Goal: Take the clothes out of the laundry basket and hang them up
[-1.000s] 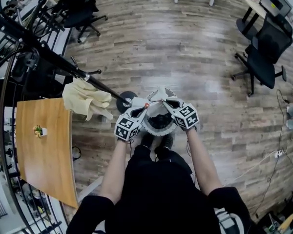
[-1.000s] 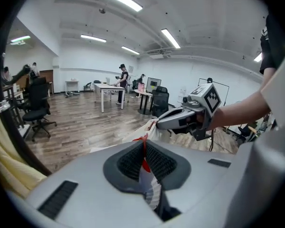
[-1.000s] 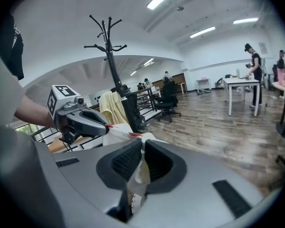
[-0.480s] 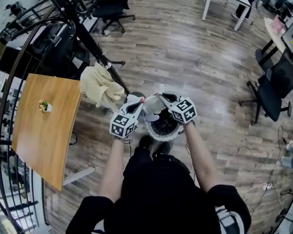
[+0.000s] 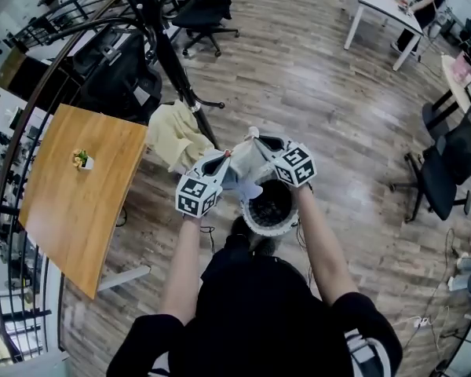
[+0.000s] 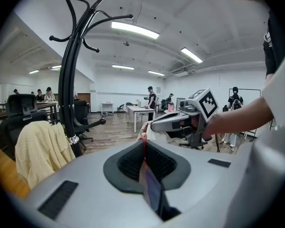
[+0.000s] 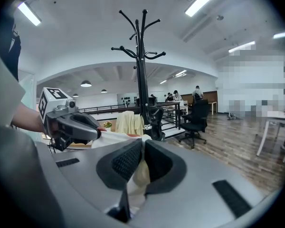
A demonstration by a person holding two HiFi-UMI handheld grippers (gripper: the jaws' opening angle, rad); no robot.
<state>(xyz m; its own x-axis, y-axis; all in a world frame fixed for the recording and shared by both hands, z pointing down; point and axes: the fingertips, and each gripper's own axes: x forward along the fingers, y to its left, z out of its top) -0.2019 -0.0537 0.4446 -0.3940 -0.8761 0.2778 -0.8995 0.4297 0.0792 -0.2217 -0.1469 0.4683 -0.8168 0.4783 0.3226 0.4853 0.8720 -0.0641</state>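
Garment [image 5: 246, 176] pinched by left hand-held gripper [image 5: 227, 158] and right hand-held gripper [image 5: 256, 138] above basket [image 5: 258, 228].

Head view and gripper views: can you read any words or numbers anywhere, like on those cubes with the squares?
No text can be read anywhere.
Marker cube on the left gripper: black and white squares, no letters.
Marker cube on the right gripper: the same.
Pale garment pinched by both: no label shows.
White print on the person's black shirt: too blurred to read.
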